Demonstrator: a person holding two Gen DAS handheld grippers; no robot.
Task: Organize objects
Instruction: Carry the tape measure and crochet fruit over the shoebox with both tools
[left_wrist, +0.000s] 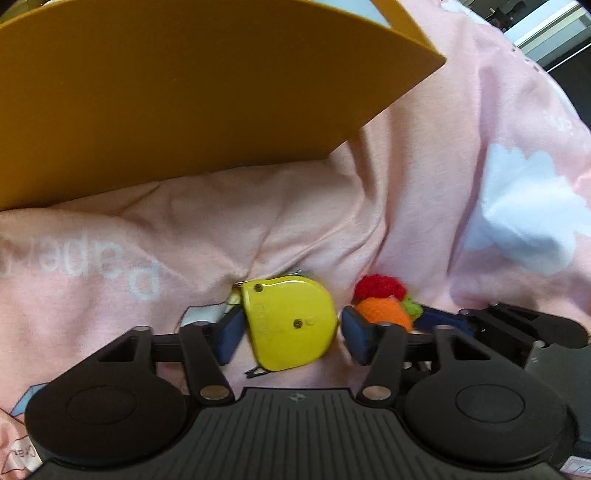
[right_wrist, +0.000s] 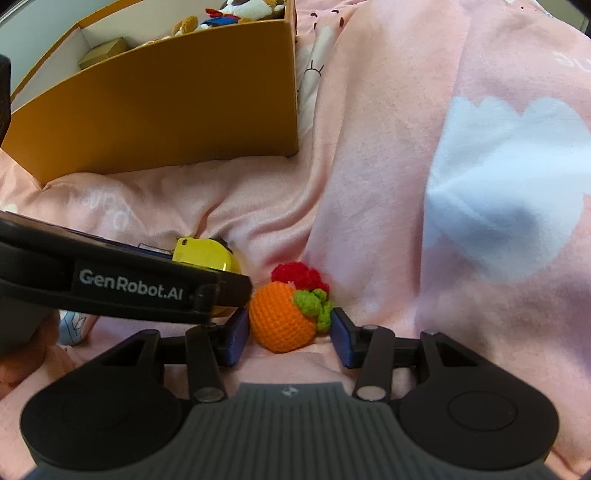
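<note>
Left claw (left_wrist: 291, 334): pads astride the yellow tape measure (left_wrist: 290, 323), left pad touching, right pad just clear; not clamped. Right claw (right_wrist: 286, 334): pads flank the orange crochet fruit (right_wrist: 282, 319), contact uncertain. Both items lie on the pink blanket (right_wrist: 369, 166), fruit at the tape's 3 o'clock, red crochet piece (right_wrist: 299, 275) behind. Orange box (right_wrist: 166, 107) at 11 o'clock.

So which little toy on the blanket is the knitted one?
The orange ball with green leaves, between the right gripper; the yellow one is hard plastic.
</note>
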